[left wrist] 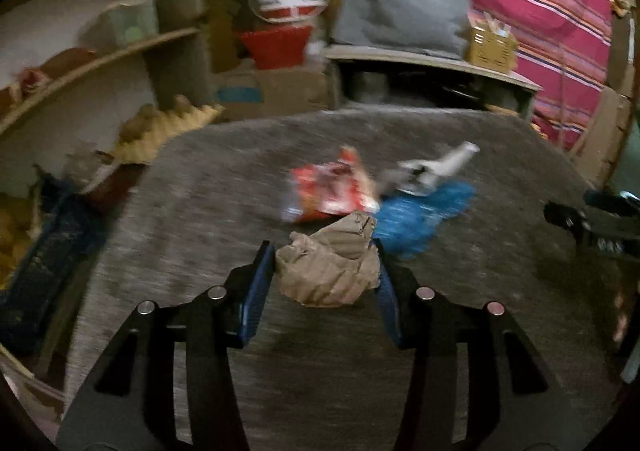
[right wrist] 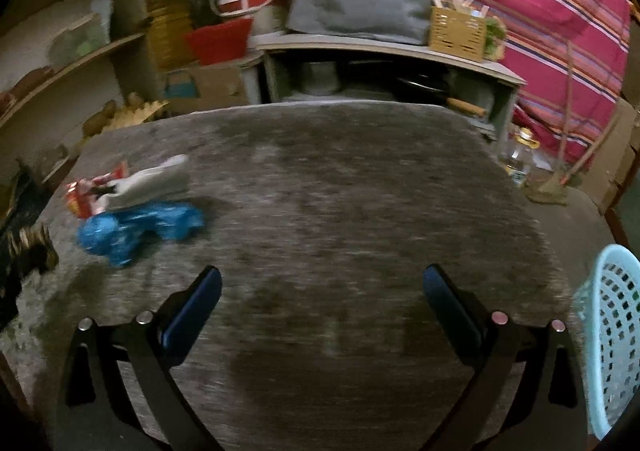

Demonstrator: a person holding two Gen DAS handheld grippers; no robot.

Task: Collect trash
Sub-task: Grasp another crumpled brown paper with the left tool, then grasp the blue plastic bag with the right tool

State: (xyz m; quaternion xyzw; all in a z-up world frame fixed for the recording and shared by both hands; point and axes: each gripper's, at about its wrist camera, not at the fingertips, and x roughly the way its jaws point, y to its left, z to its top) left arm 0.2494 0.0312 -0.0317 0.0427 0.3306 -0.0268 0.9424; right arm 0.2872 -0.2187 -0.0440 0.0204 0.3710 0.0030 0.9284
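L gripper [left wrist: 326, 265] clamps crumpled brown paper [left wrist: 330, 265] over grey mat [left wrist: 200, 211]; red wrapper [left wrist: 328, 191], blue wrapper [left wrist: 420, 217] just beyond.

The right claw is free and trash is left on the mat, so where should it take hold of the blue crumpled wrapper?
Probably the blue wrapper's puffed near end, coming from above and the right claw's own side. That end bulges clear of the grey mat, while the white scrap lies against its far edge, so a far-side approach would likely catch both.

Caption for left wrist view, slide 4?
Left gripper clamps crumpled brown paper above grey table.
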